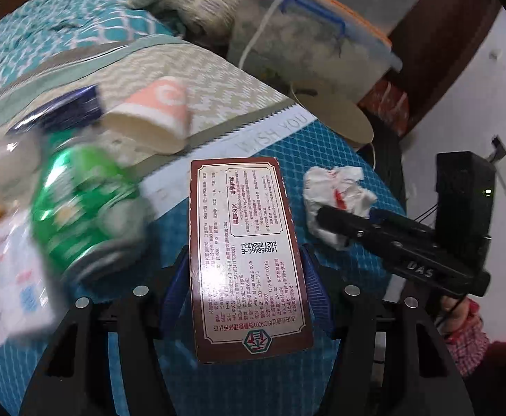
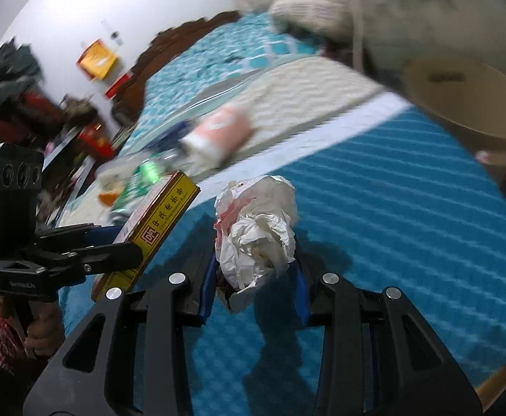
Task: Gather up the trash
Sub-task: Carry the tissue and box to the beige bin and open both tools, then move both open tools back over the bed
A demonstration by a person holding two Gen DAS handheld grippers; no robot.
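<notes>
Looking down through both wrist cameras, I see the bed (image 1: 322, 159) filling most of each frame, spread with a teal diamond-pattern mat and a beige zigzag cover. At the upper right of the left view sit stacked clear storage boxes (image 1: 322, 34). Left of centre there, blurred, lie a green can (image 1: 79, 208) and a pink paper cup (image 1: 156, 114). My left gripper (image 1: 249, 260) has its jaws clamped on the brown printed carton (image 1: 249, 235), which stands up through the middle of that frame. My right gripper (image 2: 253, 277) has its jaws closed on the crumpled white paper wad (image 2: 256, 228), centre of the right view, held above the teal mat. In that view, the carton sits just left of the wad.
</notes>
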